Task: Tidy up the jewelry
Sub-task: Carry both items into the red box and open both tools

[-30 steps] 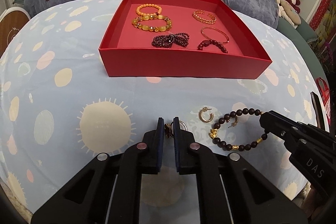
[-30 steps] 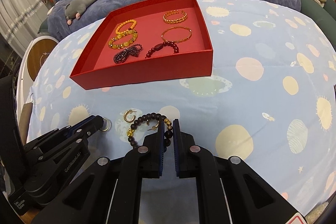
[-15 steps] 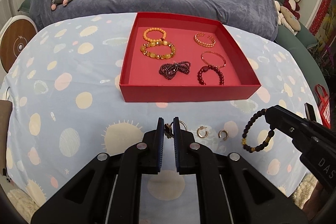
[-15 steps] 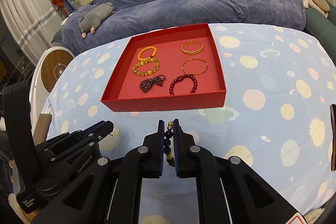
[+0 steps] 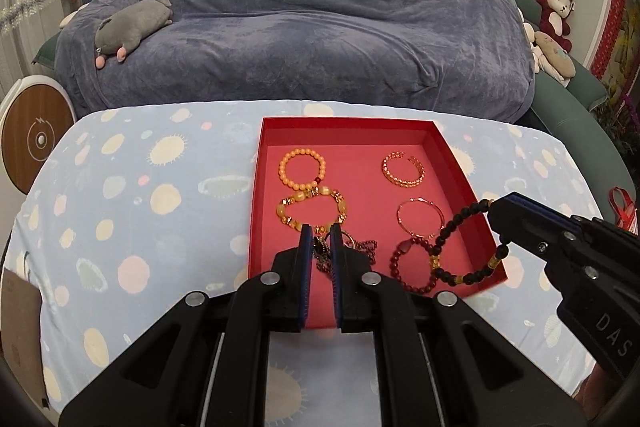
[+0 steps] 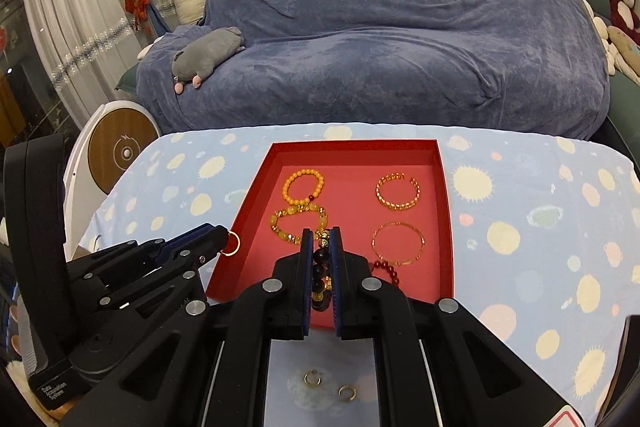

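A red tray (image 5: 460,163) sits on the spotted tablecloth (image 5: 120,195). The right gripper (image 6: 321,251) is clamped on a dark beaded bracelet (image 5: 460,227), which dangles over the tray's near right corner. The left gripper (image 5: 321,247) pinches a small ring-shaped piece (image 6: 231,243) between its pads. Two gold earrings (image 6: 312,378) lie on the cloth below.

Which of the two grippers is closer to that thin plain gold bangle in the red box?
Right. The right gripper hangs beside the thin gold bangle; the left gripper sits farther off, across the box.
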Tool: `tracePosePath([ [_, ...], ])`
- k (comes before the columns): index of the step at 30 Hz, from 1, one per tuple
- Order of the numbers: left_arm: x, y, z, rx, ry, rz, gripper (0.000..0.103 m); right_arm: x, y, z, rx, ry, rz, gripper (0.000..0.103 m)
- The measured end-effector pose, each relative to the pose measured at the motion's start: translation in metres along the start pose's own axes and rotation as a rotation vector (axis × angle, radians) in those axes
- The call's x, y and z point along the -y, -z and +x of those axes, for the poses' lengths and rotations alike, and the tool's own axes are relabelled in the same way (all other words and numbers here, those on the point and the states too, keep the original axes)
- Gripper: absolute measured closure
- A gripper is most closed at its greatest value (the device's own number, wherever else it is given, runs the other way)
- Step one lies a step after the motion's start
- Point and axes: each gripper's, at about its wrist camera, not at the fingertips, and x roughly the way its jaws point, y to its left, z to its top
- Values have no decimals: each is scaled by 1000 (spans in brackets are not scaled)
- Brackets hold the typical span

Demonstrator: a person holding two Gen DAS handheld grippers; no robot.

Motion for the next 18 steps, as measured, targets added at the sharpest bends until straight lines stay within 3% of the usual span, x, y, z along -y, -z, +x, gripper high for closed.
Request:
tracePosePath([
  [9, 1, -6, 51, -57, -37, 12, 94, 19, -2, 60, -80, 29, 17, 95],
  [15, 3, -2, 70, -89, -54, 24, 94, 27, 5, 79, -115, 69, 4, 94],
  [18, 2, -2, 73, -88, -59, 14, 94, 27, 5, 76, -96, 101, -9, 87],
])
